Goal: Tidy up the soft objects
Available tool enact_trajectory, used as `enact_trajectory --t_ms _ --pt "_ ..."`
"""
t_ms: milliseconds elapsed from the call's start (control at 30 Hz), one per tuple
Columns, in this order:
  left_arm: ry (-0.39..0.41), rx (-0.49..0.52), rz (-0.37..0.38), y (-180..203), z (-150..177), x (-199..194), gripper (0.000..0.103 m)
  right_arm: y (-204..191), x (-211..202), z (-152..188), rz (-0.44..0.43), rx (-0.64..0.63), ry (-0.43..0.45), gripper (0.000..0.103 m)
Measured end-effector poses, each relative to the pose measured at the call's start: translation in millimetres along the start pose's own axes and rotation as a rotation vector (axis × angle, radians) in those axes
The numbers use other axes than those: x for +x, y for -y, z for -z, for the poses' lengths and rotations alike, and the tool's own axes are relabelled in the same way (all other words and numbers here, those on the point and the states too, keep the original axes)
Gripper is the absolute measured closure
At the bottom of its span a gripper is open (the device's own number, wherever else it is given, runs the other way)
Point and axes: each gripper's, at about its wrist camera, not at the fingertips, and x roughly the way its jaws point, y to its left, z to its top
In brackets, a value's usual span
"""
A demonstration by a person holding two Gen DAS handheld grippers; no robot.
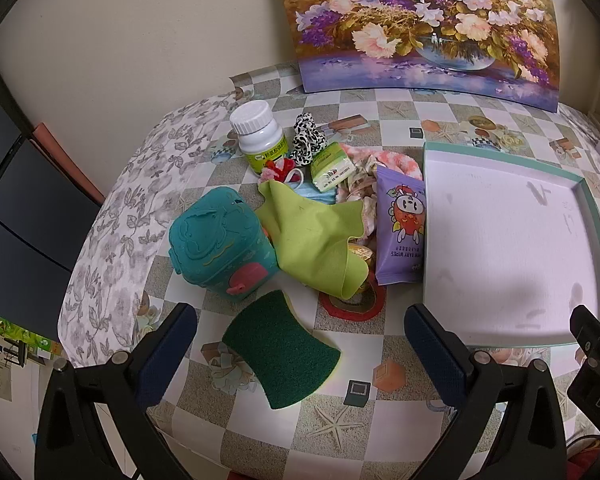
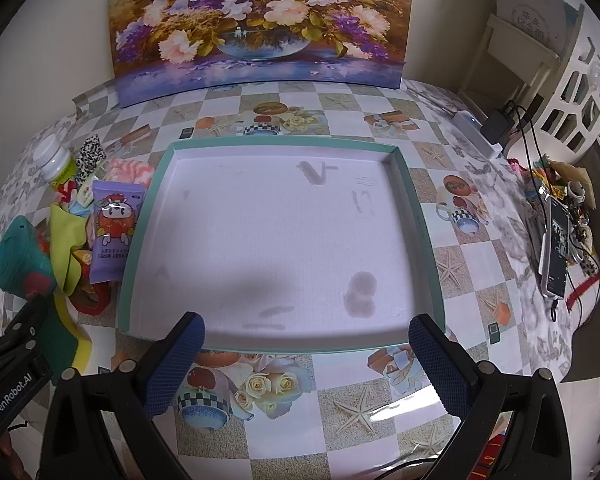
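Note:
My left gripper [image 1: 300,332] is open and empty, just above a green scouring sponge [image 1: 280,350] that lies between its fingers on the table. Behind it sits a pile: a lime cloth [image 1: 316,236], a purple baby-wipes pack [image 1: 400,228], a tissue pack [image 1: 332,166], a black-and-white scrunchie [image 1: 306,138], a pink fluffy item [image 1: 380,160] and a blue face mask [image 1: 320,196]. My right gripper [image 2: 306,344] is open and empty at the near edge of the shallow teal-rimmed box [image 2: 420,220], which holds nothing. The box also shows in the left wrist view [image 1: 596,216].
A teal plastic container [image 1: 220,248] and a white pill bottle [image 1: 258,136] stand by the pile. A flower painting [image 2: 260,20] leans on the wall at the back. A phone [image 2: 556,248], cables and clutter lie at the table's right edge.

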Motion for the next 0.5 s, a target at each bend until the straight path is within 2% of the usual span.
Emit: enact_trajectory --t_ms 500 --pt "-0.003 0.002 0.001 0.6 0.2 0.0 0.000 -1.6 -0.6 0.0 0.000 -0.003 -0.001 0.000"
